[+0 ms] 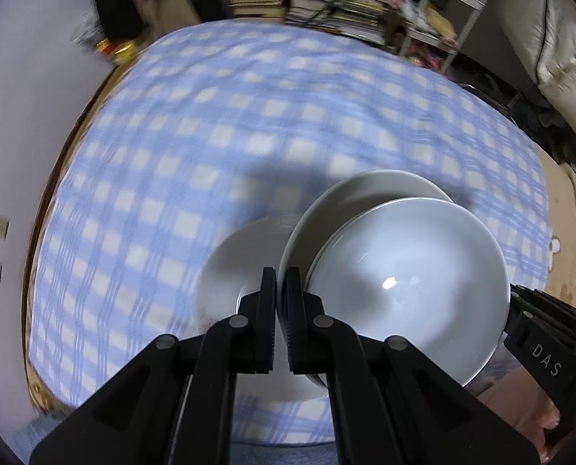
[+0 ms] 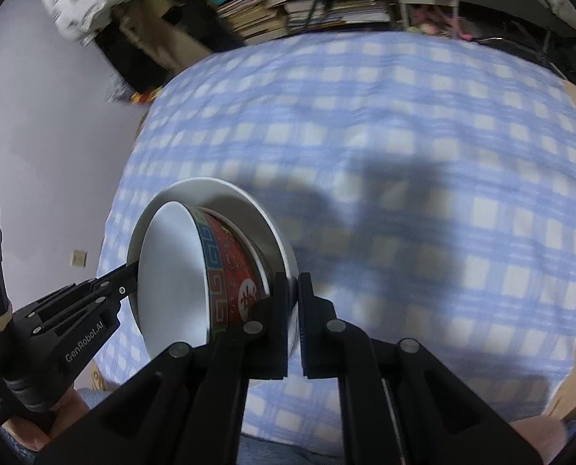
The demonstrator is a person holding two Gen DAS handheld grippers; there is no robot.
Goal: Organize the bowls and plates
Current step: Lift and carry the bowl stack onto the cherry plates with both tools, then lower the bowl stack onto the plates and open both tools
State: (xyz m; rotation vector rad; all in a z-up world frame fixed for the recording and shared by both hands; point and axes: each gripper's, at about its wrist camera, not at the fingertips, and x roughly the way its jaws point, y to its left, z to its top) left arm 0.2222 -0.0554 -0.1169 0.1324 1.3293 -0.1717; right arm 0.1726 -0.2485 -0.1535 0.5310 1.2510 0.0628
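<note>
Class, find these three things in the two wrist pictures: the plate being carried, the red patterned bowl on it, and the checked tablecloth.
White plate (image 1: 349,193): left wrist view, far rim.
Red patterned bowl (image 2: 233,267): right wrist view, outer wall.
Blue checked tablecloth (image 2: 423,135): right wrist view, bare middle.

Shallow white ceramic plate (image 1: 365,186), lifted and tilted, its rim pinched on one side in the closed left gripper (image 1: 281,290) and on the opposite side in the closed right gripper (image 2: 292,290). Round ceramic bowl (image 1: 404,271), plain white inside with a red wall and a teal key-pattern band outside, resting in the plate between the two grippers and leaning with it. Second white ceramic plate (image 1: 241,271), lying flat lower down, just beyond and left of the left gripper's tips, partly hidden by the raised plate.
</note>
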